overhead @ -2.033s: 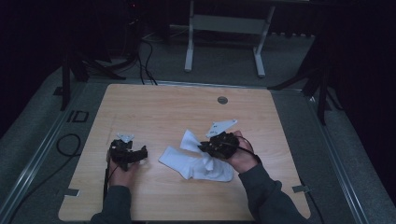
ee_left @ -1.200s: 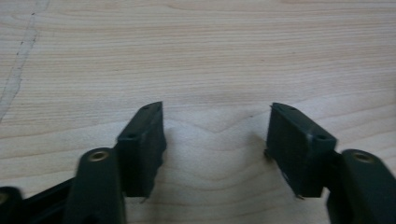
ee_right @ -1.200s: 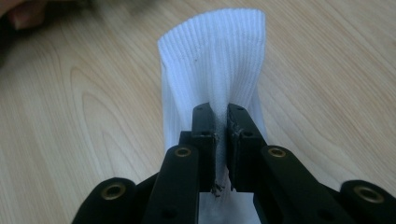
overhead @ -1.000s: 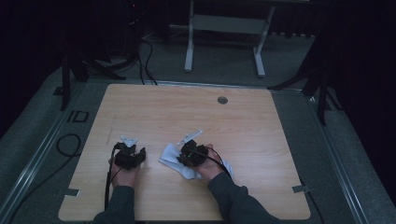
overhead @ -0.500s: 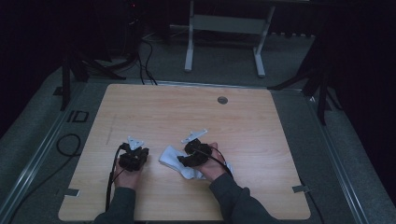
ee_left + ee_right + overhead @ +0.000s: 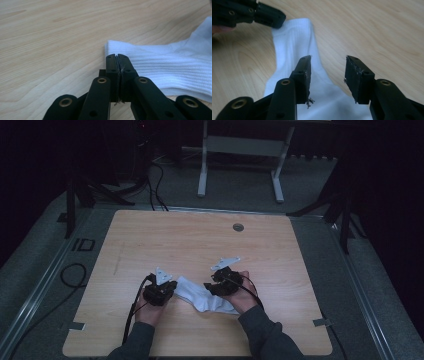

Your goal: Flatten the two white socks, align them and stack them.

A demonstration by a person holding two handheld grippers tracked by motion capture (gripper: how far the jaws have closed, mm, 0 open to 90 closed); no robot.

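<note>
Dim high view with black surroundings, brighter evenly lit gripper views, near foreground slightly soft

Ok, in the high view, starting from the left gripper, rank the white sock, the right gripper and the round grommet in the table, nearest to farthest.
1. White sock: right beside the left gripper, at its cuff end.
2. Right gripper: across the sock, toward the table's middle.
3. Round grommet: far side of the table, near its back edge.

The right gripper (image 6: 327, 72) hid the sock's (image 6: 294, 40) lower part; the frame's bottom edge cut off the sock's toe end.
</note>
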